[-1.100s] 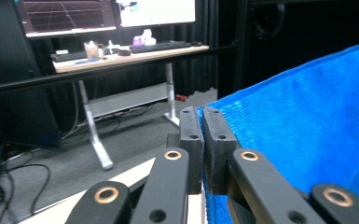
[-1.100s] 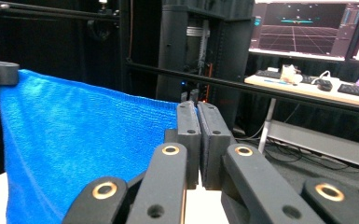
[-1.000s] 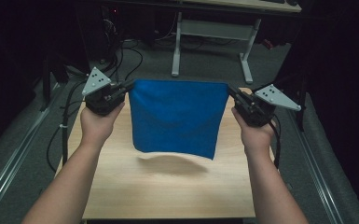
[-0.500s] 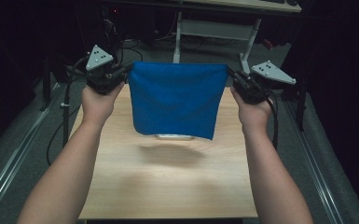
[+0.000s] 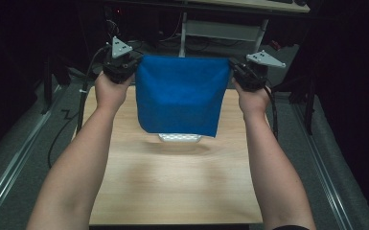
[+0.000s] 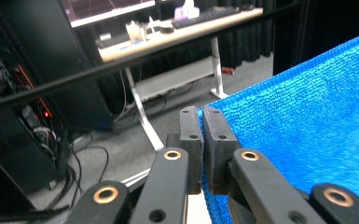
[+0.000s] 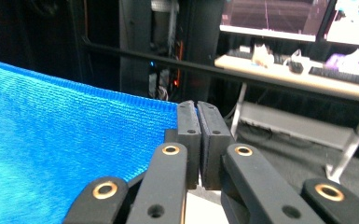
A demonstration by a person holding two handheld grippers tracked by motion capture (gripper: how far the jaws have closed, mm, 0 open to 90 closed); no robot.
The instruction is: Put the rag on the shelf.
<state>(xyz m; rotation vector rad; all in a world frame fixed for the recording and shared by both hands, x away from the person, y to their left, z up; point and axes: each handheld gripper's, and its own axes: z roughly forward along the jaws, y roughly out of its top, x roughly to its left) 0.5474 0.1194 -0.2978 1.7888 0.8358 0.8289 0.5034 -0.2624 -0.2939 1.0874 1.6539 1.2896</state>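
Observation:
A blue cloth point(image 5: 179, 96) hangs spread out above the far half of the wooden table point(image 5: 172, 191), held by its two top corners. My left gripper point(image 5: 133, 67) is shut on the top left corner, my right gripper point(image 5: 233, 72) on the top right corner. In the left gripper view the jaws point(image 6: 201, 135) pinch the cloth's point(image 6: 307, 116) edge. In the right gripper view the jaws point(image 7: 196, 135) clamp the corner of the cloth point(image 7: 51, 140). A pale flat object point(image 5: 179, 138) lies on the table just under the cloth's hem, mostly hidden.
A desk frame with white legs point(image 5: 220, 28) stands beyond the table's far edge. Cables point(image 5: 81, 96) trail down at the left. Metal floor rails point(image 5: 9, 163) run along both sides of the table. Dark racks stand behind.
Both hands have moved away from the person toward the table's far edge, carrying the hanging cloth with them. Its hem now sits farther back, over the pale object.

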